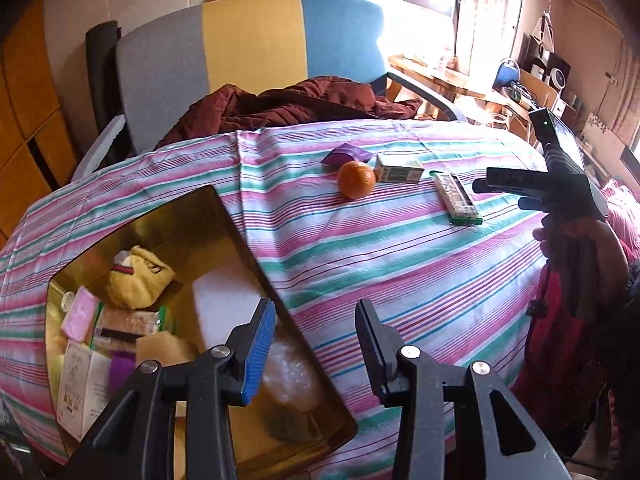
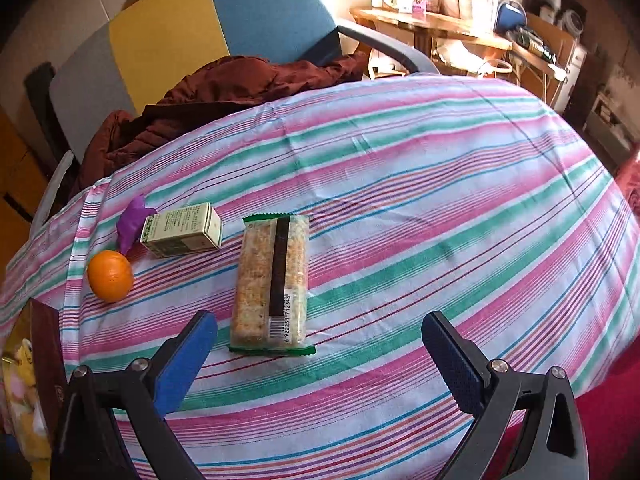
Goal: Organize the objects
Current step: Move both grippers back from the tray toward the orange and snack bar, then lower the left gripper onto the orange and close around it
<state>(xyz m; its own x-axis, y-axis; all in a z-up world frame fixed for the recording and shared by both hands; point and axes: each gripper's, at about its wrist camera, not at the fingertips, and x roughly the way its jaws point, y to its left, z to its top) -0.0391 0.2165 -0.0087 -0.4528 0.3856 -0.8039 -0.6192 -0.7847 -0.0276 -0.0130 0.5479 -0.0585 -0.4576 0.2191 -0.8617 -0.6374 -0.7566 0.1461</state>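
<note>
Already packed: the gold box (image 1: pixel 240 236), below and just left of the left gripper (image 1: pixel 316 344), holds a yellow pouch (image 1: pixel 136 276), a pink packet (image 1: pixel 80 314), a white carton (image 1: pixel 82 388) and some wrapped items; what lies under these I cannot make out.
Still out: four things on the striped worktop (image 2: pixel 440 184) — cracker pack (image 2: pixel 272 284), green carton (image 2: pixel 184 230), purple wrapper (image 2: pixel 134 222), orange (image 2: pixel 110 276).
Left gripper: jaws narrowly apart, nothing between them.
Right gripper (image 2: pixel 320 360): jaws wide, empty, with the cracker pack just ahead between the fingers, not touched.
Progress: likely past halfway; four items remain.
Likely next: the cracker pack, judging by the right gripper's aim.
</note>
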